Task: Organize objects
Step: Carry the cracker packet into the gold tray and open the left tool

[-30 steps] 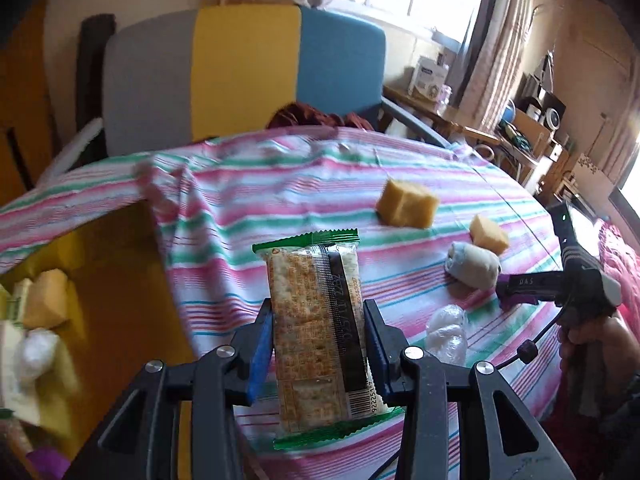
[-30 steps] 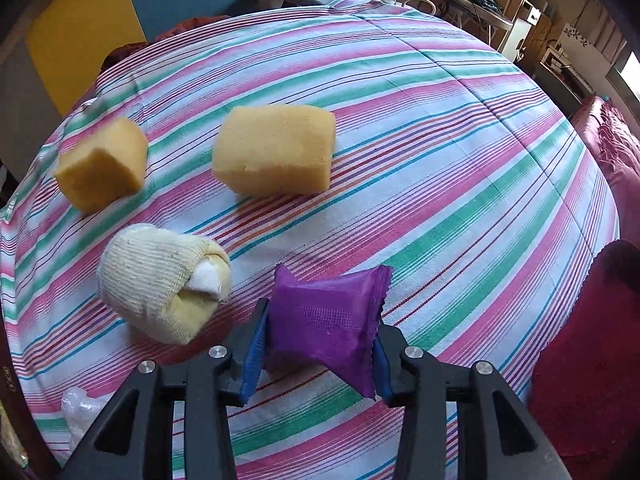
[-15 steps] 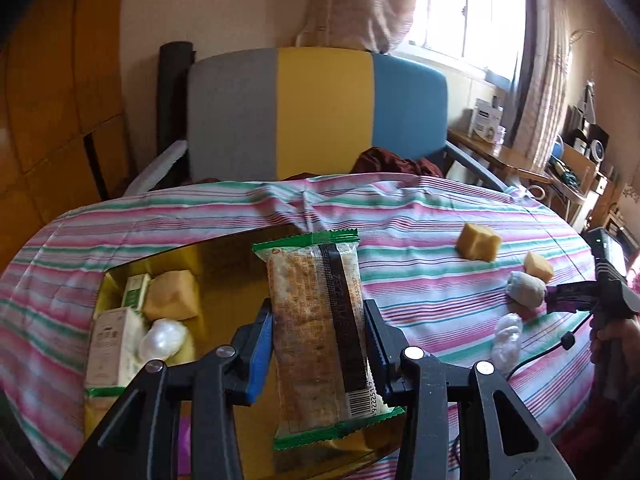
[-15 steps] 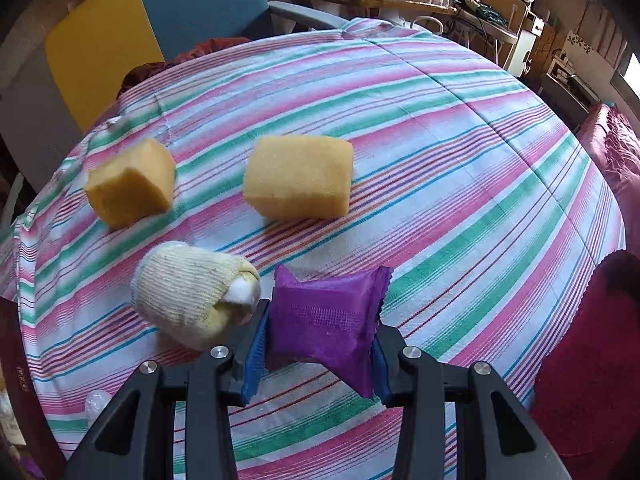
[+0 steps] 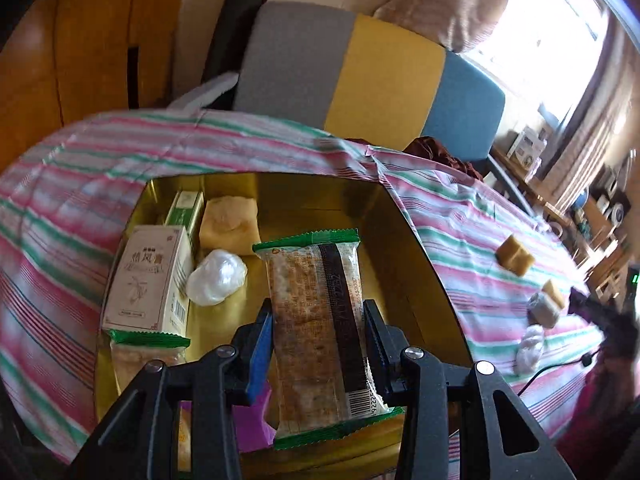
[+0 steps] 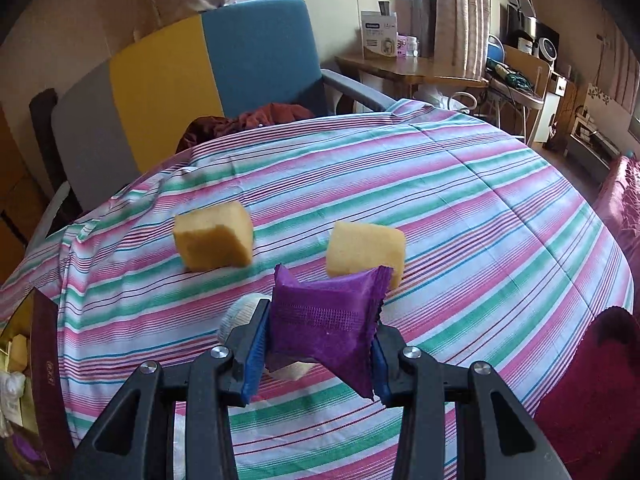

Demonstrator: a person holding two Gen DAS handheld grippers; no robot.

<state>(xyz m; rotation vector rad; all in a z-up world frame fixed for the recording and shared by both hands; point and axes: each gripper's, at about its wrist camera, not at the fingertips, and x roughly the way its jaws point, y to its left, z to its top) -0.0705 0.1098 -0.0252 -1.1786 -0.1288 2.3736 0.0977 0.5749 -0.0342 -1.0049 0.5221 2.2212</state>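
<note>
Left wrist view: the left tongs point(image 5: 318, 346) are clamped on a cracker packet point(image 5: 316, 328) with green ends, held upright above a gold box point(image 5: 404, 240). In the box are seen a cream carton point(image 5: 148, 276), a green-and-white carton point(image 5: 185, 210) behind it, a yellow sponge point(image 5: 229, 224), a white wrapped ball point(image 5: 216, 278), a second cracker packet point(image 5: 146, 348) and a purple packet point(image 5: 250, 420). The box is set on the striped worktop point(image 5: 80, 160). Two sponge blocks point(image 5: 515, 258), a rolled sock point(image 5: 543, 310) and a clear bag point(image 5: 530, 348) lie well apart to the right.

Right wrist view: the right tongs point(image 6: 318, 354) are closed on a purple sachet point(image 6: 326, 326), held above the worktop. Two yellow sponges point(image 6: 214, 236) lie beyond it. A tricolour chair point(image 6: 180, 80) stands behind.
</note>
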